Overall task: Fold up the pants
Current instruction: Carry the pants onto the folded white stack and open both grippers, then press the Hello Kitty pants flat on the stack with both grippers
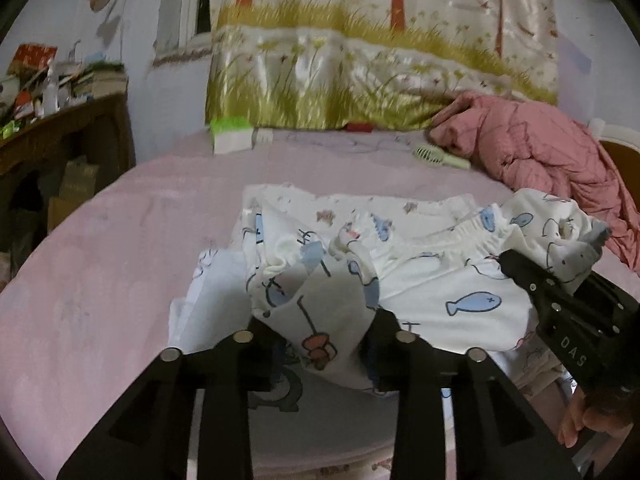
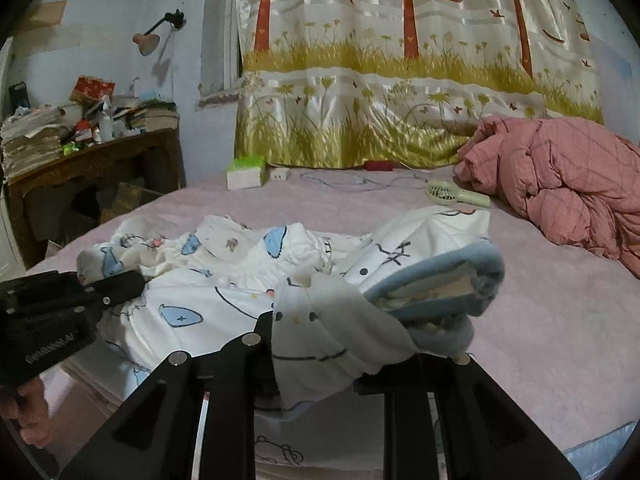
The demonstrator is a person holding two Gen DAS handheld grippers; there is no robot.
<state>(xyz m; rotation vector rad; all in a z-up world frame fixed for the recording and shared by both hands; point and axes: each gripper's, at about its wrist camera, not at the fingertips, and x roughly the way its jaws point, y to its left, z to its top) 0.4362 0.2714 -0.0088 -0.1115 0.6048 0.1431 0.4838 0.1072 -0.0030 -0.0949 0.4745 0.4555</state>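
White pants (image 1: 420, 280) printed with blue fish lie bunched on the pink bed (image 1: 120, 260). My left gripper (image 1: 320, 324) is low over their near edge. A slack flap of the cloth sits in the wide gap between its fingers, and the pads do not seem to press it. My right gripper (image 2: 340, 340) is shut on a thick bundle of the pants (image 2: 420, 280) with blue trim, lifted a little off the bed. Each gripper shows in the other's view: the right one (image 1: 516, 264) at the right, the left one (image 2: 132, 280) at the left, tip on the cloth.
A pink quilt (image 2: 568, 184) is heaped at the back right. A small hand fan (image 2: 456, 196), a tissue box (image 2: 246, 172) and a cable lie along the far edge below the curtain. A cluttered wooden desk (image 2: 92, 164) stands at the left. A person's hand (image 1: 580, 420) holds the right gripper.
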